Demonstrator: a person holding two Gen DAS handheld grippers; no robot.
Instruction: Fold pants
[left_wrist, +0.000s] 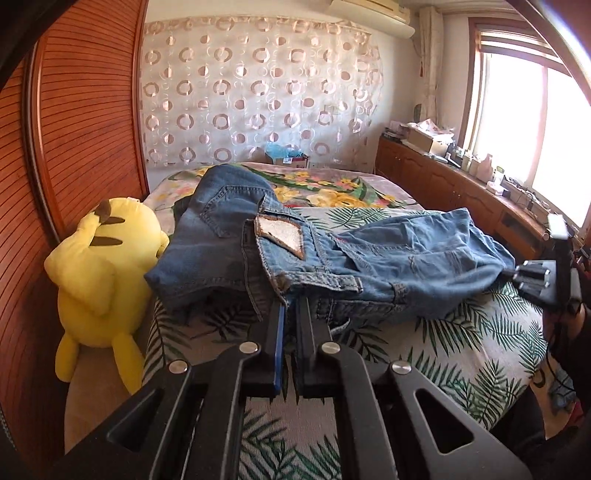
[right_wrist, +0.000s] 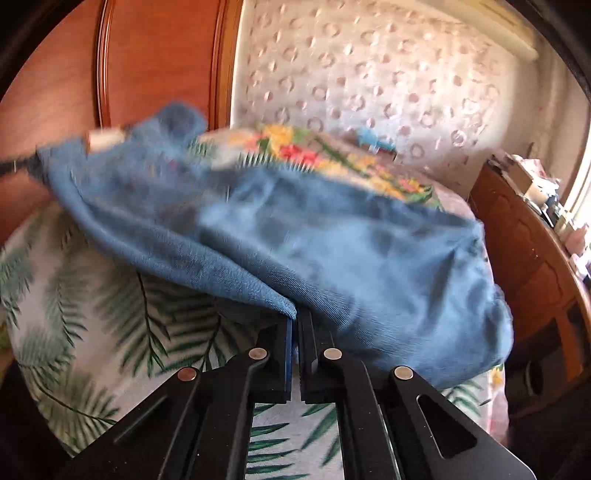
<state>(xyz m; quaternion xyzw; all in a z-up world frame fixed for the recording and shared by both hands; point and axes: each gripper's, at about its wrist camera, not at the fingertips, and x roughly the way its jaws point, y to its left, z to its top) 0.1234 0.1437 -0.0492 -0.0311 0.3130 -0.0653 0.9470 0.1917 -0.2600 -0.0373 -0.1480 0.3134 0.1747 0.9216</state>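
Pants: blue denim jeans (left_wrist: 332, 254) lie rumpled across the bed (left_wrist: 461, 343), waistband toward the near edge, a pale patch showing on the seat; in the right wrist view the pants (right_wrist: 295, 236) are smeared by motion blur, so seams and pockets cannot be made out there.
Left hand-held gripper (left_wrist: 290, 301): jaws pinched together on the waistband edge near a belt loop; the fingertips are partly buried under the fabric.
Right hand-held gripper (right_wrist: 295, 319): jaws closed on a folded edge of the denim; the tips are hidden by the cloth. In the left wrist view it sits at the right edge, partly cut off, at the far end of the jeans.
Bed: leaf-print cover near, floral blanket (left_wrist: 332, 184) beyond; the pants hide part of both.
Plush toy (left_wrist: 99, 273): yellow, slumped at the bed's left side against the wooden wardrobe (left_wrist: 85, 122), just beside the jeans.
Background: circle-patterned curtain (left_wrist: 258, 92); cluttered cabinet top (left_wrist: 443, 147) under a washed-out window, its items too small to tell.
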